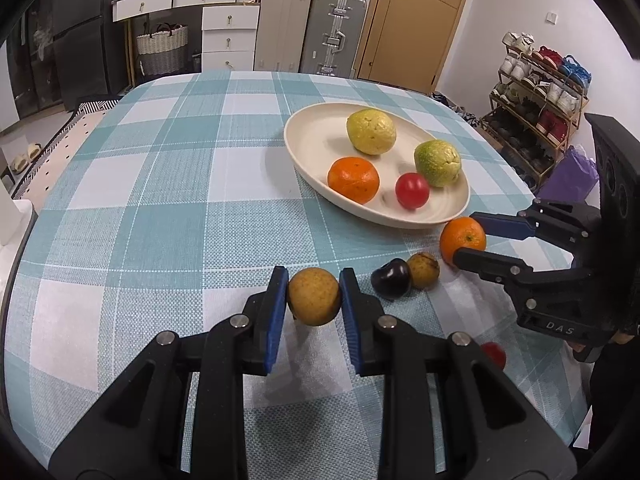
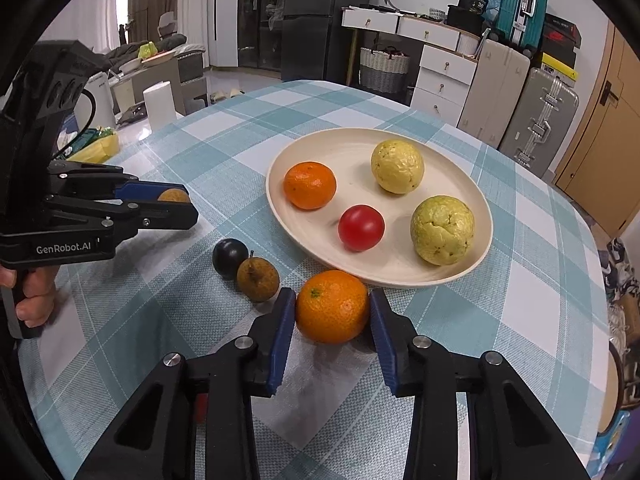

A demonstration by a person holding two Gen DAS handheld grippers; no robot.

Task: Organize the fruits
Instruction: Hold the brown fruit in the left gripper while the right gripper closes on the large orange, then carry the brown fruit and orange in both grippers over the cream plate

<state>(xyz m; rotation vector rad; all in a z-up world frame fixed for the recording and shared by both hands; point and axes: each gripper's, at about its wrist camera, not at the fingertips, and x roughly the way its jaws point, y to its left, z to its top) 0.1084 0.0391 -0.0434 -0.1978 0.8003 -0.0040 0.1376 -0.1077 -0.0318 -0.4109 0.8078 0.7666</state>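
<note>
My left gripper (image 1: 314,294) is shut on a brown round fruit (image 1: 314,296), held just above the checked tablecloth; it also shows in the right wrist view (image 2: 174,196). My right gripper (image 2: 333,312) is shut on an orange (image 2: 332,306) that rests on the cloth against the plate's near rim; the orange also shows in the left wrist view (image 1: 463,239). The cream oval plate (image 2: 400,276) holds an orange (image 2: 310,185), a red tomato (image 2: 361,227) and two yellow-green guavas (image 2: 397,166) (image 2: 442,229). A dark plum (image 2: 229,253) and a second brown fruit (image 2: 257,279) lie together on the cloth.
A small red fruit (image 1: 494,354) lies on the cloth under my right gripper's body. Beyond the table stand suitcases (image 1: 312,30), white drawers (image 1: 228,36), a door (image 1: 412,20) and a shoe rack (image 1: 536,88). A white paper roll (image 2: 160,104) stands off the table's left side.
</note>
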